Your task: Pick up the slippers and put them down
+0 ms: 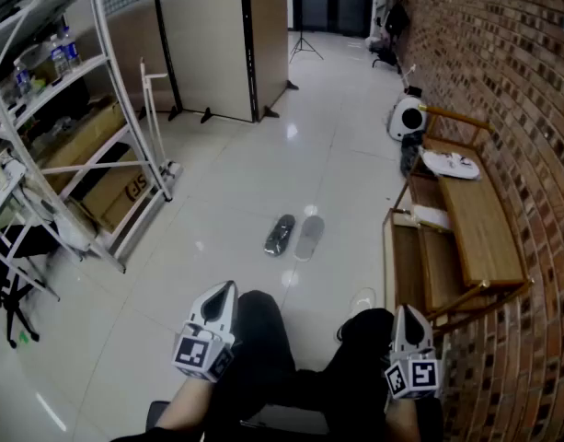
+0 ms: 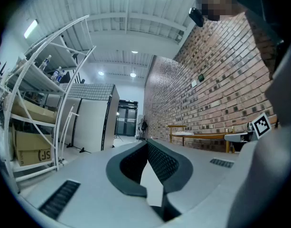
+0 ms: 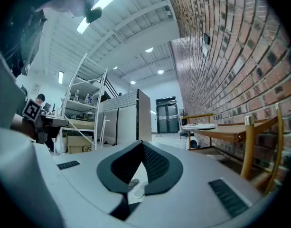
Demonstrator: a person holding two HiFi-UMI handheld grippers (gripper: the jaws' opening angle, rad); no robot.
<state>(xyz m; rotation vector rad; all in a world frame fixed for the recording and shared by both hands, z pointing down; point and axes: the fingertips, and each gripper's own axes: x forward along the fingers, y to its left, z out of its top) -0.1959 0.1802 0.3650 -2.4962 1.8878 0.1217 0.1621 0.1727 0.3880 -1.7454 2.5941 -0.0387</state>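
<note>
Two slippers lie side by side on the pale floor ahead, a dark one and a grey one. Both grippers are held low near the person's knees, well short of the slippers. My left gripper points forward, its jaws shut tip to tip with nothing between them. My right gripper is also shut and empty. In the right gripper view the dark slipper shows small through the gap below the closed tips.
A wooden bench stands along the brick wall at the right, with a white shoe on it. A white round appliance sits beyond it. A white shelf rack with boxes fills the left. The person's dark-trousered legs lie between the grippers.
</note>
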